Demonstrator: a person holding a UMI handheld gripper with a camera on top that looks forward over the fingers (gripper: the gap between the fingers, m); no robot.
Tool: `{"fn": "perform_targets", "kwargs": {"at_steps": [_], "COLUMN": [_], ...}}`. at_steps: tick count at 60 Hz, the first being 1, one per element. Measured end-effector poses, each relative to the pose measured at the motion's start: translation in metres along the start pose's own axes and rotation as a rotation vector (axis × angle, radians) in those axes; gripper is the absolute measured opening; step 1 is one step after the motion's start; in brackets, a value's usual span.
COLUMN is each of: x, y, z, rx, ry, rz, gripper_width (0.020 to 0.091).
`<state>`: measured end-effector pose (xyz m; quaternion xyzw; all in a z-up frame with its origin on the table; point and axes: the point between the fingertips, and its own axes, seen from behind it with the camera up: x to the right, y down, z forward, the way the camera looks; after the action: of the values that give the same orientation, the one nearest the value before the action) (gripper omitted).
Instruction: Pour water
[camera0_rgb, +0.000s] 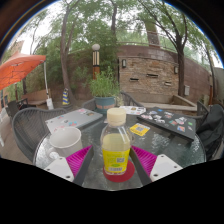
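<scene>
glass table (170, 150), round, outdoors, carrying all items. claw (116, 160): fingers spread wide, pink pads (79, 158) at either side. bottle (116, 146): clear, yellow label, pale cap, upright between the fingers on a red coaster (124, 174), a gap at each pad, not clamped. white cup (68, 139): ahead of the left finger. laptop (74, 119): closed, beyond the cup. yellow box (140, 129) and black remote (176, 125): beyond the right finger. orange umbrella (20, 70): far left.
</scene>
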<state>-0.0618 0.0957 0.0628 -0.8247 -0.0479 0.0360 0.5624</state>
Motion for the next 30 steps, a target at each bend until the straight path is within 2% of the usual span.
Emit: {"fn": "perform_targets", "kwargs": {"at_steps": [8, 14, 26, 30], "x": [-0.012, -0.020, -0.077, -0.099], "y": [-0.012, -0.019, -0.043, -0.058], "z": [-0.042, -0.085, -0.196, -0.228], "rx": [-0.032, -0.078, -0.160, -0.154], "ry": [0.037, 0.118, 0.197, 0.205], "rz": [0.062, 0.088, 0.117, 0.136], "gripper_width": [0.0839, 0.0839, 0.0837, 0.0839]}}
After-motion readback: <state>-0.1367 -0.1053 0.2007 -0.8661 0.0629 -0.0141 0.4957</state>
